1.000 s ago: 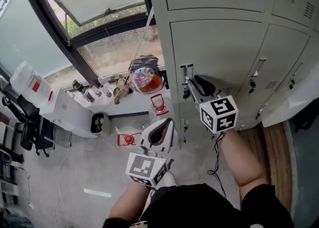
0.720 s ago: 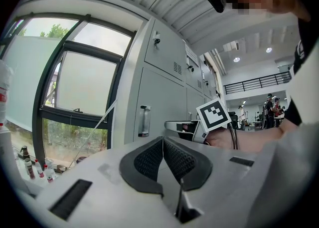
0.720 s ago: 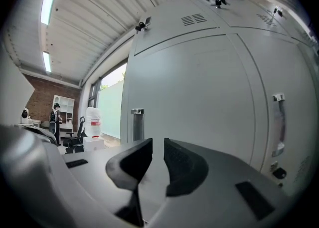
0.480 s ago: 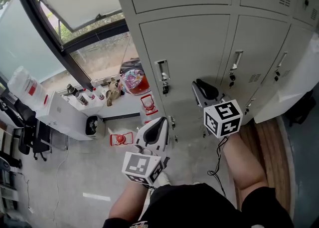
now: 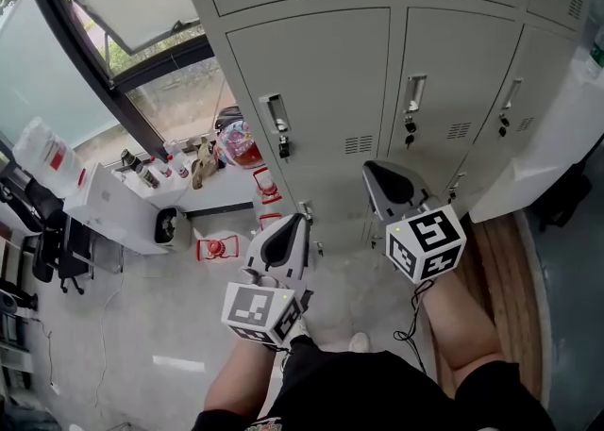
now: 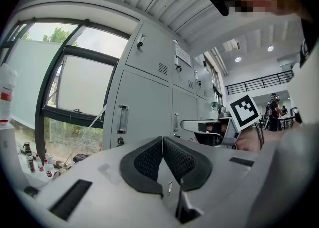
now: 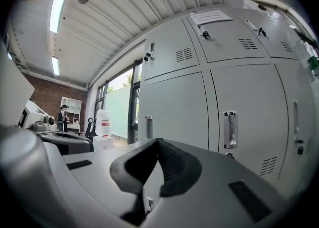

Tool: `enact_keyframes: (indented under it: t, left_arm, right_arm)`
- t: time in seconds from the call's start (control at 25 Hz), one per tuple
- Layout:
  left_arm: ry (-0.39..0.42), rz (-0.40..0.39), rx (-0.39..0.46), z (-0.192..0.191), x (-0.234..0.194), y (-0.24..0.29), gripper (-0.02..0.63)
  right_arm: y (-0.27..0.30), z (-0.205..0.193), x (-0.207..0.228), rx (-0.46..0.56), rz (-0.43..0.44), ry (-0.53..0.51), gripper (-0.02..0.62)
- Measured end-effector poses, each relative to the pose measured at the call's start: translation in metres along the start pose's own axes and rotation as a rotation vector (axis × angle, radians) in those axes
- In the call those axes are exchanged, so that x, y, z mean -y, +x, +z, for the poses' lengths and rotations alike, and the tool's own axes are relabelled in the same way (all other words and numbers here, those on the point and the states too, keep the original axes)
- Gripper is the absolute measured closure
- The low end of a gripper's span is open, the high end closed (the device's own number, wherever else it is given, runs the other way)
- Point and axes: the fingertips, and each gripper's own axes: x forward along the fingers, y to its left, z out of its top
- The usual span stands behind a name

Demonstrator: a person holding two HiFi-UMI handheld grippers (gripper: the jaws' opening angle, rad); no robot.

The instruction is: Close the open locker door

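Grey metal lockers (image 5: 311,90) fill the top of the head view, and every door I can see lies flush with its frame. Upright handles show on the doors (image 5: 275,116) (image 5: 413,94). My right gripper (image 5: 382,174) is shut and empty, held a short way off the door below the middle handle. My left gripper (image 5: 286,233) is lower, also shut and empty, and touches nothing. In the left gripper view the pads (image 6: 163,142) meet, with the lockers (image 6: 144,107) beyond them. In the right gripper view the pads (image 7: 158,143) meet in front of two flush doors (image 7: 239,117).
A tilted window (image 5: 123,5) and a low white sill with bottles and a bag (image 5: 189,170) stand left of the lockers. Red items (image 5: 215,248) lie on the floor. A pale slab (image 5: 557,146) juts in at the right above a wooden strip (image 5: 510,269). Office chairs (image 5: 47,240) sit far left.
My right gripper was at a locker door's handle edge one second ago and has drawn back from it. The head view has swung so that more locker doors show.
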Motion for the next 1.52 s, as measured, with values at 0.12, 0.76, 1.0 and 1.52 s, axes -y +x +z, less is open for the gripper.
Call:
enact_keyframes:
  t: [0.12,0.76,1.0,1.52]
  left_arm:
    - [0.003,0.010,-0.002,-0.003,0.010,-0.008,0.588]
    - [0.019,-0.055,-0.048,-0.018,0.019,-0.068,0.588]
    - [-0.005,-0.103,-0.042,-0.020,0.001,-0.091,0.588]
    - [-0.028,-0.207,-0.010,-0.013,-0.007,-0.139,0.588]
  right_arm:
    - [-0.018,-0.002,-0.010,0.001,0.022,-0.020,0.541]
    - [-0.057,-0.035,-0.085,-0.014,0.021,0.083,0.541]
    - [-0.061,-0.046,-0.120,-0.038,-0.034,0.077,0.541]
    - [-0.085,-0.047,-0.185,-0.060,-0.111,0.056,0.541]
